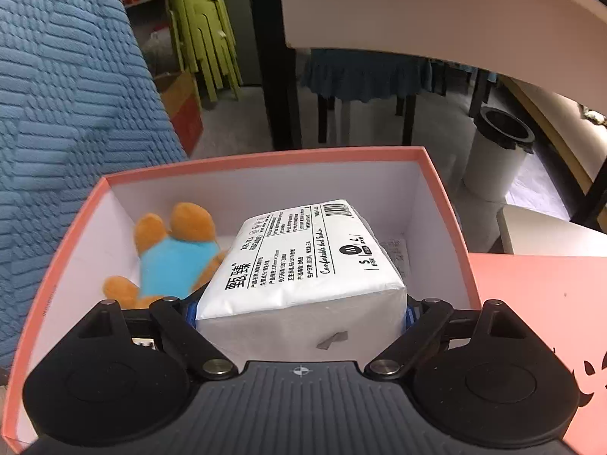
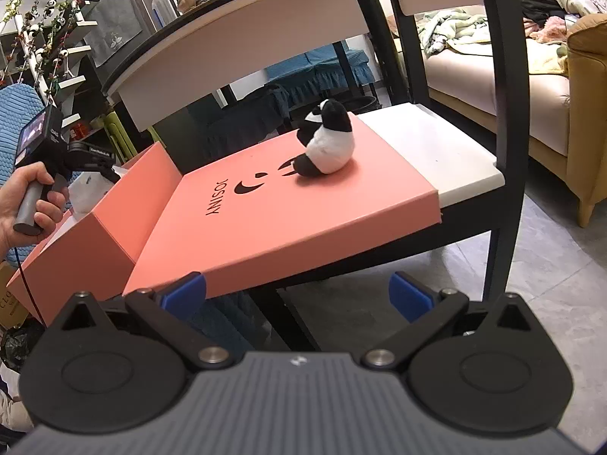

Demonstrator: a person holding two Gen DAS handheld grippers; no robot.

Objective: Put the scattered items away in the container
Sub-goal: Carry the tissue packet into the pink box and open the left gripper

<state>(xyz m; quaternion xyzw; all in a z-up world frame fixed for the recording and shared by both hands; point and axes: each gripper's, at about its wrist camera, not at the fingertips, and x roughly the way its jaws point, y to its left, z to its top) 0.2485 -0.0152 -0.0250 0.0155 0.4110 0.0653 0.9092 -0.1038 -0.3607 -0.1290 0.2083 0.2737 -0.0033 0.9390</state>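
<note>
A pink box (image 1: pixel 440 197) with a white inside stands open below my left gripper (image 1: pixel 299 311). That gripper is shut on a white tissue pack (image 1: pixel 303 261) with black print, held low inside the box. An orange plush bear in a blue shirt (image 1: pixel 172 254) lies in the box's left part, beside the pack. In the right wrist view a panda plush (image 2: pixel 330 140) sits on the pink lid (image 2: pixel 265 220), which rests on a chair seat (image 2: pixel 447 148). My right gripper (image 2: pixel 297 295) hangs open in front of the lid's near edge, nothing between its blue pads (image 2: pixel 186 292). A hand (image 2: pixel 30 201) holds the left gripper over the box (image 2: pixel 87 242).
A blue textured cover (image 1: pixel 57 113) rises left of the box. Green stacked stools (image 1: pixel 205 38), a black table leg (image 1: pixel 280 76) and a white bin (image 1: pixel 497 151) stand beyond. The chair's black frame (image 2: pixel 504 113) is on the right, a sofa (image 2: pixel 474 76) behind it.
</note>
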